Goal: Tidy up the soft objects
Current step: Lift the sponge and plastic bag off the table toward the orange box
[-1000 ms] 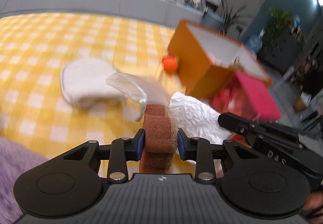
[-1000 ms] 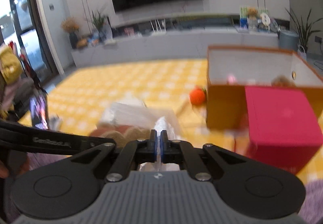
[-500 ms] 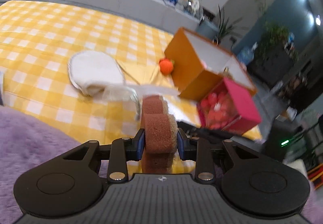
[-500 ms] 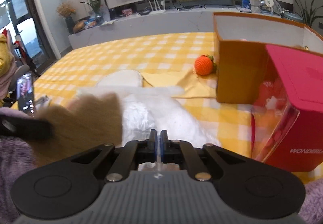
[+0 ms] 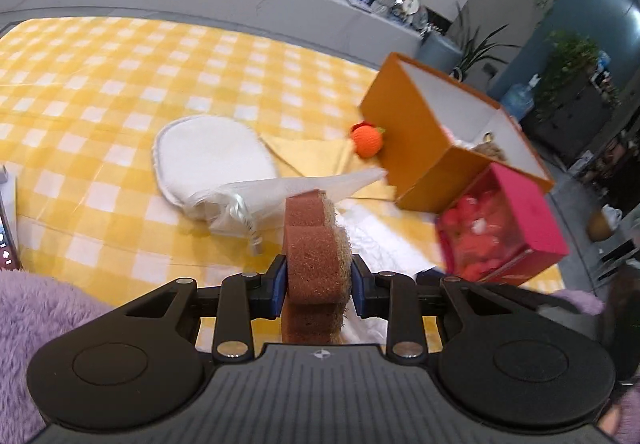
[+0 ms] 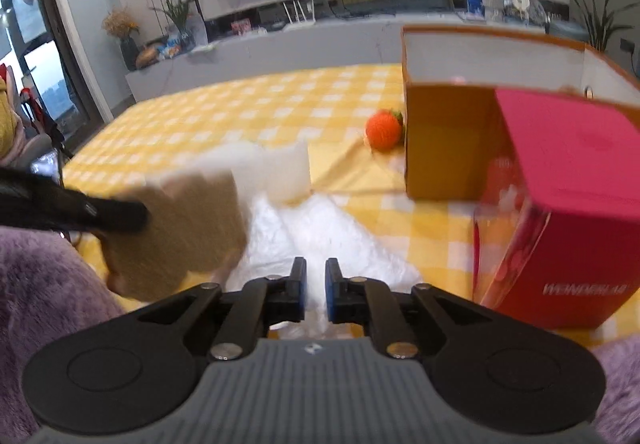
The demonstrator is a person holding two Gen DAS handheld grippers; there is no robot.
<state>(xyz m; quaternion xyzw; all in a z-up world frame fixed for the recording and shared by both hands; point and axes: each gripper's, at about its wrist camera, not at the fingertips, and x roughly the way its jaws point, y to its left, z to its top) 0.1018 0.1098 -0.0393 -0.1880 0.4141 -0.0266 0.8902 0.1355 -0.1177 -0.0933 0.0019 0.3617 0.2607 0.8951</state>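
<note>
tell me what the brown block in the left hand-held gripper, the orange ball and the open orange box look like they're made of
Brown block: looks like sponge foam, coarse and porous, with a fuzzy tan scouring layer on one face.
Orange ball: probably crocheted yarn; matte, stitch-textured surface with a small green leaf.
Orange box: seems stiff cardboard, smooth orange outside, plain white inside, with thin straight walls.

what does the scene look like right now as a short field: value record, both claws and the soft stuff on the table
left claw: shut on brown sponge
right claw: jaws just been opening, narrow gap, over white plastic bag, pads not pressing it
orange box: open top, on yellow checked tablecloth
crocheted orange: on cloth, against the box's side
pink box: beside orange box, nearer the camera
white oval pad: flat on cloth
</note>
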